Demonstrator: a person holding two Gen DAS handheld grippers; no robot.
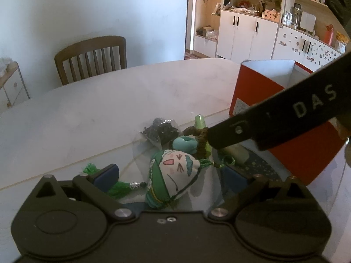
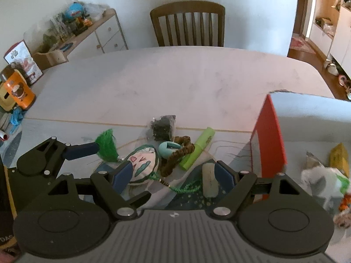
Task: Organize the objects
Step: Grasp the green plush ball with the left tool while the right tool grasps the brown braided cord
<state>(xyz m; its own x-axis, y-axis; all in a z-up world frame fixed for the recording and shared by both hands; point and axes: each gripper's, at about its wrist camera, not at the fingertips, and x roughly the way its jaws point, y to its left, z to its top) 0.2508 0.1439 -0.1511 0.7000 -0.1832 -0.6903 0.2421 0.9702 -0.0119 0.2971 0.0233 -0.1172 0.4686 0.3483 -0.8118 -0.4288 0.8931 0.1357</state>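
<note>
Both tools hang open over a small heap on the pale matte counter [image 2: 175,81]: the left tool [image 1: 173,173] straddles a soft stitched sachet [image 1: 173,173] with green tassels, and the right tool [image 2: 173,175] brackets the sachet and a pale rounded eraser [image 2: 209,180]. Beyond lie a fuzzy brown cord [image 2: 177,153], a green highlighter [image 2: 198,146] and a red cardboard box [image 2: 268,135].

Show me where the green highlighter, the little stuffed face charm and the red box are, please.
green highlighter [image 2: 198,148]: right wrist view, middle of its barrel.
stuffed face charm [image 1: 175,172]: left wrist view, on its drawn face.
red box [image 1: 254,89]: left wrist view, its red side wall.
</note>
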